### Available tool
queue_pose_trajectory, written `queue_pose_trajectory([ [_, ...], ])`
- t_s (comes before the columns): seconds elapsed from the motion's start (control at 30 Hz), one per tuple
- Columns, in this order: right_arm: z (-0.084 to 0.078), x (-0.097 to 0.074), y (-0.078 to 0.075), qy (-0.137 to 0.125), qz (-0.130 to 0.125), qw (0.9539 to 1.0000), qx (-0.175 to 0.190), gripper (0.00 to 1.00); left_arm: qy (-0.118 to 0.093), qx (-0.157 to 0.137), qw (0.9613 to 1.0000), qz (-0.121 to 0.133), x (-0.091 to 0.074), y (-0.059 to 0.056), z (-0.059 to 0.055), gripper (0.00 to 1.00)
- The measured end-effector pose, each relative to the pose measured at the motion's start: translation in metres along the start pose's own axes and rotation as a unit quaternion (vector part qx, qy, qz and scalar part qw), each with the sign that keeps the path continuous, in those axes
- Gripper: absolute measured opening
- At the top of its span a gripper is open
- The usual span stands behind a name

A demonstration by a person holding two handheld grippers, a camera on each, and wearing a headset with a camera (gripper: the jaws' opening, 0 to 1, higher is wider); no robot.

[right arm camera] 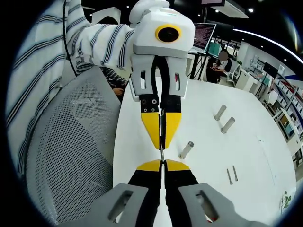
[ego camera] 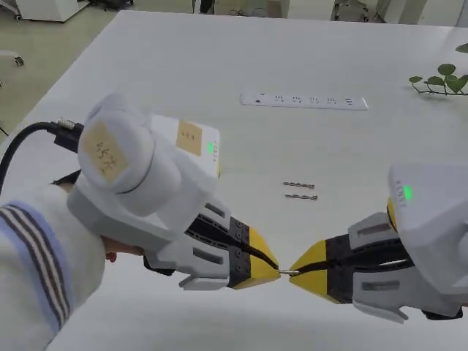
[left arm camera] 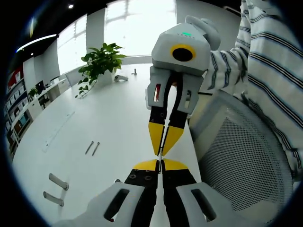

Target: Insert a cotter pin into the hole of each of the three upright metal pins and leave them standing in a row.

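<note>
left gripper and right gripper meet tip to tip over the near table, both clenched on one cotter pin; two spare cotter pins lie farther off.

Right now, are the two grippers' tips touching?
Apart. The head view shows a small gap between the left gripper and right gripper, bridged by a thin pin.

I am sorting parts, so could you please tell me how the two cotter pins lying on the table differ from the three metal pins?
The cotter pins are thin; the metal pins are thick cylinders. The cotter pins lie flat, side by side; the metal pins seem to stand upright, two close together and one apart. Both are grey metal on the white table.
</note>
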State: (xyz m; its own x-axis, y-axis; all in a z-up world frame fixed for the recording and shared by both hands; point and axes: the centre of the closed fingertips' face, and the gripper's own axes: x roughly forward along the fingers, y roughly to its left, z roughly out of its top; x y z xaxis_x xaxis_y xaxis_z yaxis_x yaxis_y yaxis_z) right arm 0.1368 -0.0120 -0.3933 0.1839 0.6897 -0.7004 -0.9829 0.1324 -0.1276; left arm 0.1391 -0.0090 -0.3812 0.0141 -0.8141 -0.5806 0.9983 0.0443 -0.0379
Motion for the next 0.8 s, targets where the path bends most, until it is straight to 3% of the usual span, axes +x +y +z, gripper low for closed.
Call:
queue_pose_trajectory([
  [0.13, 0.001, 0.0, 0.0, -0.005, 0.001, 1.0, 0.004, 0.0, -0.005, 0.026, 0.9996, 0.007, -0.001, 0.003, 0.001, 0.0],
  [0.2, 0.002, 0.001, -0.001, -0.009, 0.002, 0.9998, 0.017, 0.0, -0.003, 0.019, 0.9998, 0.011, -0.001, 0.005, -0.001, 0.01],
  [0.4, -0.006, 0.006, -0.012, -0.016, -0.007, 0.999, 0.04, 0.0, 0.004, 0.009, 0.9989, 0.047, -0.005, 0.021, -0.011, 0.16],
  [0.63, -0.016, 0.012, -0.028, -0.01, -0.024, 0.9981, 0.056, 0.0, 0.026, -0.002, 0.9955, 0.091, -0.011, 0.045, -0.027, 0.21],
  [0.8, -0.021, 0.019, -0.037, -0.006, -0.026, 0.9979, 0.059, 0.0, 0.041, -0.01, 0.9934, 0.107, -0.009, 0.056, -0.037, 0.21],
])
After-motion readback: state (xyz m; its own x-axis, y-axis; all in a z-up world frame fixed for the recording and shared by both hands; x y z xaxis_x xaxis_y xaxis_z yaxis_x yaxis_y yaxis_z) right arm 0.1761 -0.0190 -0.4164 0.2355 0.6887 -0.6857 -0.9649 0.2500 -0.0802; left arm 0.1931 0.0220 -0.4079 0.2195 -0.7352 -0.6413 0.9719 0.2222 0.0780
